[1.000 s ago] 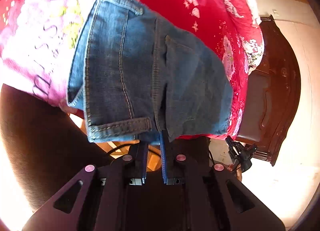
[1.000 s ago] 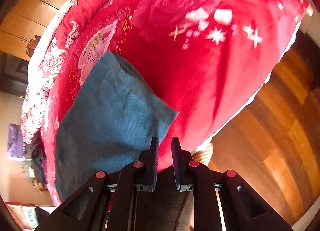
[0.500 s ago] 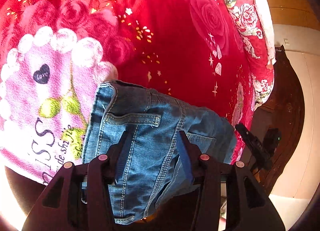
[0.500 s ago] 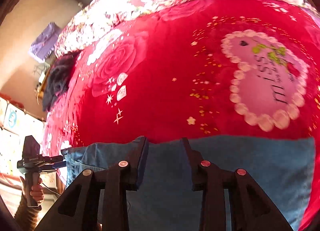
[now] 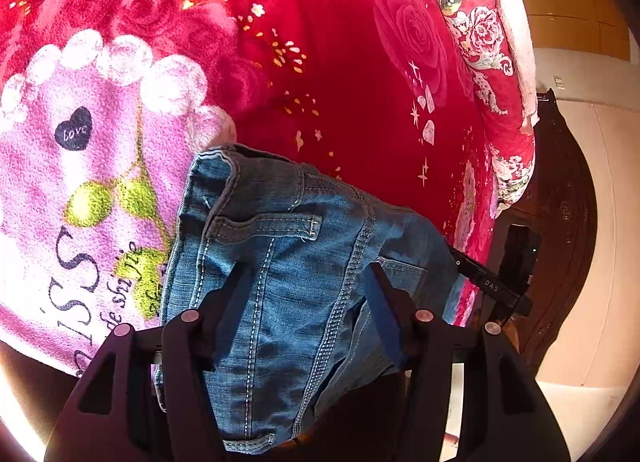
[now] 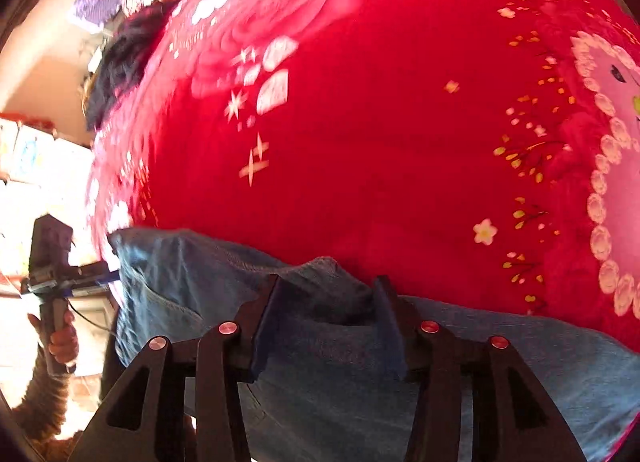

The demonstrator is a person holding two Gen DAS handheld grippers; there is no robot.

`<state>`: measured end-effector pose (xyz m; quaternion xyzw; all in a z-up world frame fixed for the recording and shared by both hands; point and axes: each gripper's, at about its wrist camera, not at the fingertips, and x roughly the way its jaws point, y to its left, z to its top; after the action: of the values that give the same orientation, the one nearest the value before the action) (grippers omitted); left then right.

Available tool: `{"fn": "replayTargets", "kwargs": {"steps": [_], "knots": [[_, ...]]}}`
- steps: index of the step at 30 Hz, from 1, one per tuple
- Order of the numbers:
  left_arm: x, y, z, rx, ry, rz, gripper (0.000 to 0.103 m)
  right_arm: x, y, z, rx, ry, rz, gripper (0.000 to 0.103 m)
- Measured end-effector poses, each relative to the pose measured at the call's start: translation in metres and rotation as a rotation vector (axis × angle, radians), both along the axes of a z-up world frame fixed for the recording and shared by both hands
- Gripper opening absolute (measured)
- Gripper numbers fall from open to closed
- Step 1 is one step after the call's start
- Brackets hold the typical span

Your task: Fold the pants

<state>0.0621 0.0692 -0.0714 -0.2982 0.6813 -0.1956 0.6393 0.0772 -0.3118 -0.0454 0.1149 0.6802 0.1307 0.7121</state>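
Note:
Blue denim pants [image 5: 296,262] lie folded on a red flowered blanket [image 5: 340,74], at the near edge of the bed. The waistband with a belt loop faces the left wrist camera. My left gripper [image 5: 306,274] is open, its jaws spread wide over the denim, holding nothing. In the right wrist view the pants [image 6: 320,326] stretch across the bottom of the frame. My right gripper [image 6: 326,302] is also open just above the cloth. The other gripper [image 6: 52,274] shows at the far left of that view, held by a hand.
A pink heart print with lettering [image 5: 80,182] covers the blanket to the left of the pants. A dark wooden bed frame [image 5: 560,222] stands at the right. Dark clothing [image 6: 120,58] lies at the far corner of the bed.
Both grippers were shut on the pants a second ago and have opened, letting the denim drop onto the blanket. Both now hover over the folded pants.

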Motion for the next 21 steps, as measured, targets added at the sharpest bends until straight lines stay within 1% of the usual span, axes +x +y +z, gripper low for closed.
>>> {"fn": "replayTargets", "kwargs": {"steps": [1,2,3,4,5,6,7,8,9,10,11,12,13,14,16,17,19,20,21], "knots": [[-0.001,-0.003,0.002,0.020,-0.021,-0.009,0.056,-0.002,0.007,0.004,-0.054,-0.028,0.049,0.031],[-0.002,-0.004,0.004,0.042,-0.036,-0.012,0.048,-0.005,0.016,0.007,-0.090,-0.051,0.088,0.020],[-0.003,-0.005,0.004,0.070,-0.045,-0.015,0.030,-0.006,0.019,0.010,-0.121,-0.065,0.096,0.019],[-0.003,-0.006,0.005,0.082,-0.047,-0.016,0.017,-0.006,0.023,0.014,-0.164,-0.081,0.109,0.009],[-0.001,-0.005,0.005,0.054,-0.034,-0.010,0.002,-0.005,0.026,0.019,-0.203,-0.100,0.125,0.005],[0.001,-0.002,0.009,0.012,-0.027,0.019,0.001,-0.002,0.026,0.028,-0.224,-0.129,0.121,0.004],[0.002,0.000,0.017,-0.012,-0.049,0.044,0.001,0.002,0.021,0.043,-0.229,-0.184,0.087,0.004],[0.005,-0.002,0.025,0.006,-0.090,0.047,0.001,0.008,0.012,0.056,-0.210,-0.229,0.039,0.003],[0.008,-0.005,0.032,0.060,-0.134,0.033,0.001,0.014,0.003,0.061,-0.181,-0.240,-0.012,0.002],[0.012,-0.010,0.034,0.111,-0.161,0.010,0.001,0.019,-0.005,0.058,-0.159,-0.218,-0.048,0.002],[0.015,-0.013,0.031,0.152,-0.159,-0.006,0.001,0.021,-0.007,0.053,-0.163,-0.204,-0.054,0.002],[0.016,-0.012,0.026,0.174,-0.135,-0.005,0.001,0.023,-0.005,0.046,-0.186,-0.196,-0.040,0.002],[0.017,-0.008,0.022,0.162,-0.113,0.008,0.001,0.024,-0.002,0.037,-0.212,-0.180,-0.032,0.002],[0.016,-0.002,0.020,0.148,-0.098,0.032,0.001,0.024,-0.001,0.028,-0.218,-0.163,-0.044,0.002],[0.012,0.012,0.019,0.123,-0.091,0.081,0.001,0.021,0.000,0.020,-0.223,-0.164,-0.066,0.002],[0.010,0.017,0.019,0.100,-0.080,0.085,0.002,0.018,-0.002,0.018,-0.219,-0.167,-0.078,0.002],[0.005,0.016,0.014,0.070,-0.044,0.057,0.007,0.014,-0.007,0.017,-0.202,-0.181,-0.116,0.004],[0.002,0.012,0.010,0.089,-0.033,0.036,0.009,0.012,-0.009,0.018,-0.189,-0.187,-0.134,0.008],[0.000,0.006,0.008,0.123,-0.029,0.007,0.009,0.008,-0.015,0.022,-0.179,-0.195,-0.162,0.008]]}}
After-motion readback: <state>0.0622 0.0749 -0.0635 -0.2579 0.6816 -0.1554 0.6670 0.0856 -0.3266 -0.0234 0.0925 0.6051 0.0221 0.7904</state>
